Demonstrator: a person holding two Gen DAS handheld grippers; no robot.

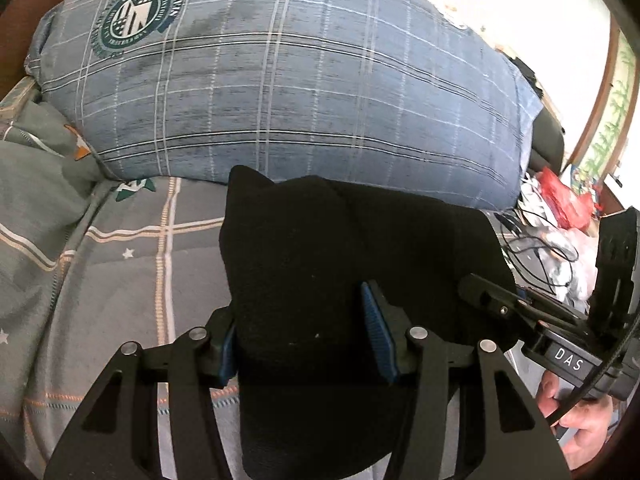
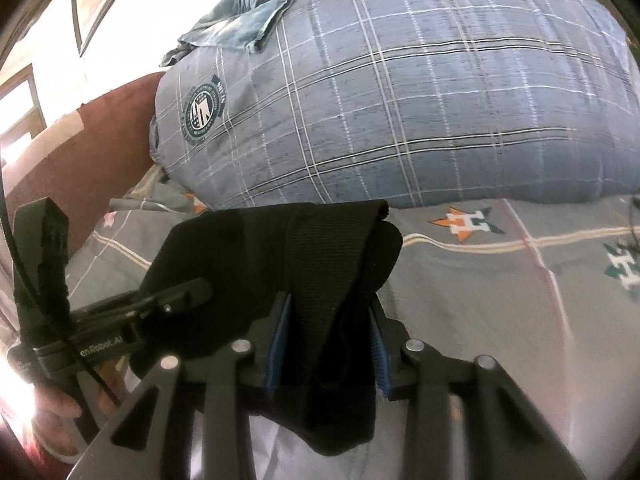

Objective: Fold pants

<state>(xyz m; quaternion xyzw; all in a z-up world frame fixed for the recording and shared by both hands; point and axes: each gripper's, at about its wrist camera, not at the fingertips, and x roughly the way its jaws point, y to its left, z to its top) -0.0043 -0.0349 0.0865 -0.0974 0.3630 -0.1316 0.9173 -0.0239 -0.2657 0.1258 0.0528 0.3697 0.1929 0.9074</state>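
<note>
Black pants (image 1: 320, 280) fill the near foreground of both views, bunched and lifted above the bed (image 1: 120, 280), whose grey sheet bears stars and plaid lines. At twelve o'clock beyond them lies a big blue plaid pillow (image 1: 280, 100) with a round crest. Left tongs (image 1: 308, 344) are clenched on a thick fold of the pants, blue pads pressing each side. Right tongs (image 2: 328, 340) grasp the ribbed waistband likewise. At four o'clock in the left view a hand (image 1: 580, 428) holds the right tongs.
</note>
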